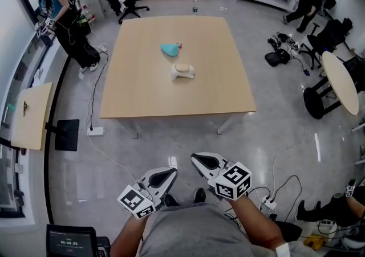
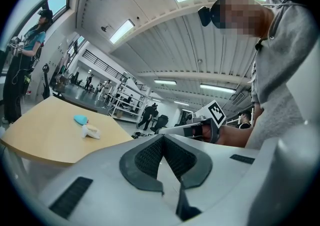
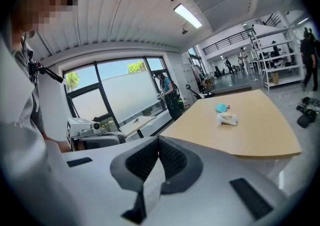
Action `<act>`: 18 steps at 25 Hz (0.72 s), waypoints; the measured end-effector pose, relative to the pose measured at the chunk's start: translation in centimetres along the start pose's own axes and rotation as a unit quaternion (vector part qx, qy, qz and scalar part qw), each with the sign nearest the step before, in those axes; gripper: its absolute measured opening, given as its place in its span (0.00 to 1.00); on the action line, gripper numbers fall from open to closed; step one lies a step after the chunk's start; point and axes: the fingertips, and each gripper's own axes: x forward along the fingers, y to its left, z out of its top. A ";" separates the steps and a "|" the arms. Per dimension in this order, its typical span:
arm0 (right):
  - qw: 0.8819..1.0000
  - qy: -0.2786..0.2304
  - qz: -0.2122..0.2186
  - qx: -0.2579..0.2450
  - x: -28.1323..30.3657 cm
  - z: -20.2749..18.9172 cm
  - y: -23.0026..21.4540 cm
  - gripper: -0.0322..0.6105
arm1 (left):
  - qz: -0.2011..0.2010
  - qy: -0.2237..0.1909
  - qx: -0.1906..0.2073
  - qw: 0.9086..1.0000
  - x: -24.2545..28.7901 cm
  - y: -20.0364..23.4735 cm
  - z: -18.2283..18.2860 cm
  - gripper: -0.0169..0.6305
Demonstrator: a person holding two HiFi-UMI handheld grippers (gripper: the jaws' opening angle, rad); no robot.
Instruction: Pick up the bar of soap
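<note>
Left gripper (image 1: 169, 173) clenched, empty; right gripper (image 1: 198, 160) clenched, empty; bar of soap (image 1: 182, 68) well apart on table (image 1: 142, 96).

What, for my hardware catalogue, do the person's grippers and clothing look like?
The left gripper and right gripper have pale grey shells with dark ribbed pads; each carries a cube of black-and-white square markers. The person wears a grey shirt.

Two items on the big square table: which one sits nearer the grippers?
The white holder carrying the beige bar of soap. The teal item lies beyond it, farther from the person.
</note>
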 end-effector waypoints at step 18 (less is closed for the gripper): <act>1.000 0.015 -0.010 0.006 2.4 -0.3 1.7 0.06 | 0.007 0.003 -0.016 1.000 -3.1 2.1 -0.3 0.03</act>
